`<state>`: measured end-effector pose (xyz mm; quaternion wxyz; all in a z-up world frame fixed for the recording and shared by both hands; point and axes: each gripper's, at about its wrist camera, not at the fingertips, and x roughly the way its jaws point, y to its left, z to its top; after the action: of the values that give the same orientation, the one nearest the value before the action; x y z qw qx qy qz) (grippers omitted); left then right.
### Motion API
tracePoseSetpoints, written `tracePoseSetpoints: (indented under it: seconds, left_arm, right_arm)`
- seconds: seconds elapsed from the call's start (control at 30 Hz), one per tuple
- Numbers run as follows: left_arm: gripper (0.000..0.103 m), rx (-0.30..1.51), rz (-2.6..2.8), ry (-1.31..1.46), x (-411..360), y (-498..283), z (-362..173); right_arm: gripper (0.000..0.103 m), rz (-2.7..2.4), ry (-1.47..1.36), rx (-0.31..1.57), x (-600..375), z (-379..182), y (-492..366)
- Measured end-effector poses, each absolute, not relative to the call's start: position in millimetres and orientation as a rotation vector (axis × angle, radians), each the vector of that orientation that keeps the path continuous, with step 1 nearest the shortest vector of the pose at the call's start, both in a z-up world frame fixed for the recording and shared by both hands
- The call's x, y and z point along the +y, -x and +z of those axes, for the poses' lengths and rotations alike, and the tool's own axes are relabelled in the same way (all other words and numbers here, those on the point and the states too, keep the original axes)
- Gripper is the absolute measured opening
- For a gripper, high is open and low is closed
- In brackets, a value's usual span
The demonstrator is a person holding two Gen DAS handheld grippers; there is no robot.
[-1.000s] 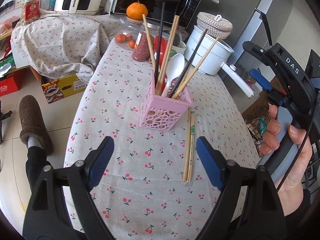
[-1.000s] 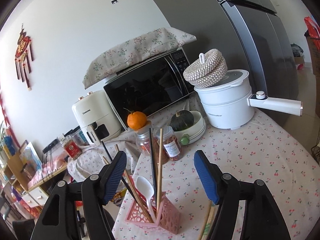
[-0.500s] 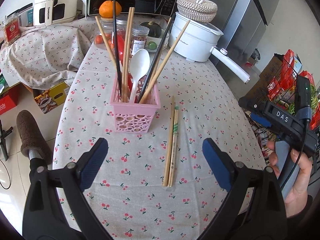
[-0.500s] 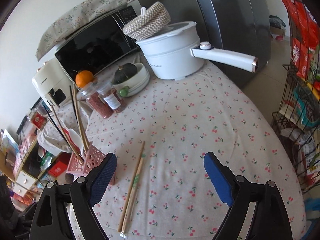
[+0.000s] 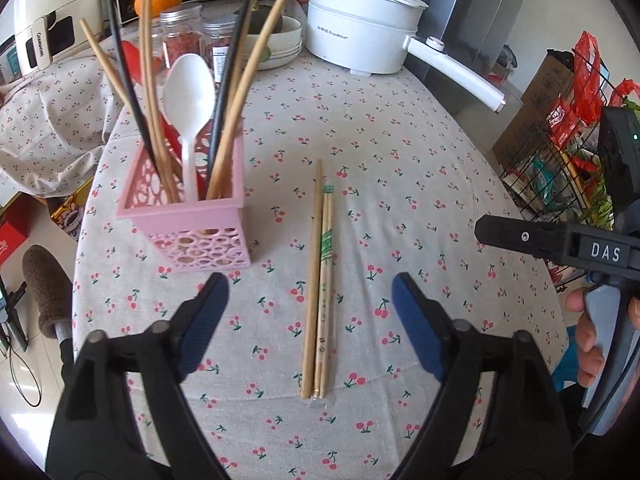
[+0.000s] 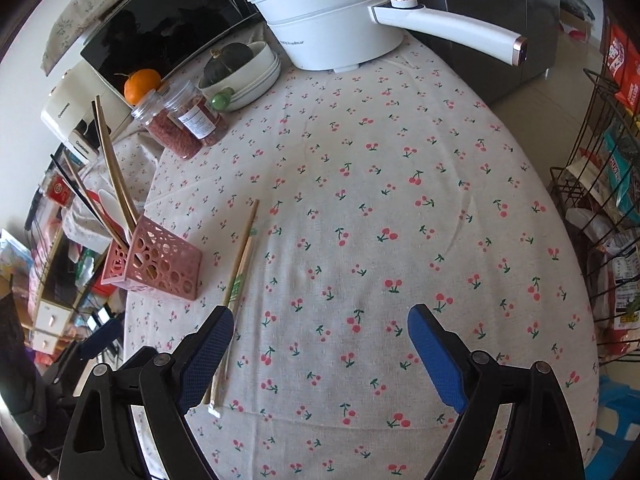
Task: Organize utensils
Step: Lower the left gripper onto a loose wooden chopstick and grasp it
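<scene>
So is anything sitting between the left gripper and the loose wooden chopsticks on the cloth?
Nothing visible. The open left gripper hangs over the near half of the loose wooden chopsticks lying flat on the cherry-print tablecloth. The pink perforated utensil holder stands apart, to their left.

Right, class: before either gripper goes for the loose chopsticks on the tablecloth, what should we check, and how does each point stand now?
1. Left gripper open and empty: ok.
2. Right gripper open and empty: ok.
3. Loose chopsticks lying flat, bunched together, unobstructed: ok.
4. Left gripper lined up over the chopsticks: ok, they lie between its fingers.
5. Pink holder upright, with room left: ok, though crowded.
6. Height of the left gripper above the cloth: cannot tell.
</scene>
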<state>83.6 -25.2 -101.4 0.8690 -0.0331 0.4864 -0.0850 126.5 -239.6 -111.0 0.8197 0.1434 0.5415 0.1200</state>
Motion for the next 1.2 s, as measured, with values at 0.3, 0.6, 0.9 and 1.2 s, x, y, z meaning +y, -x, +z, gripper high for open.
tracePoseSetpoints:
  seconds: [0.3,0.6,0.9,1.2]
  left_arm:
    - [0.016,1.107,-0.172,0.160,-30.9,-119.9,-150.3]
    - [0.012,1.141,-0.149,0.154,-34.3,-128.6,-162.8]
    - [0.007,1.184,-0.200,0.176,-27.9,-107.7,-163.5]
    - [0.007,1.216,-0.141,0.088,-19.9,-101.5,-162.2]
  right_arm:
    - [0.090,0.267,-0.328,1.197,-245.6,-115.3,-131.0]
    - [0.090,0.271,-0.333,1.181,-249.3,-109.0,-133.6]
    - [0.090,0.270,-0.349,1.185,-250.5,-109.7,-134.2]
    - [0.090,0.280,-0.343,1.191,-245.6,-110.0,-132.3]
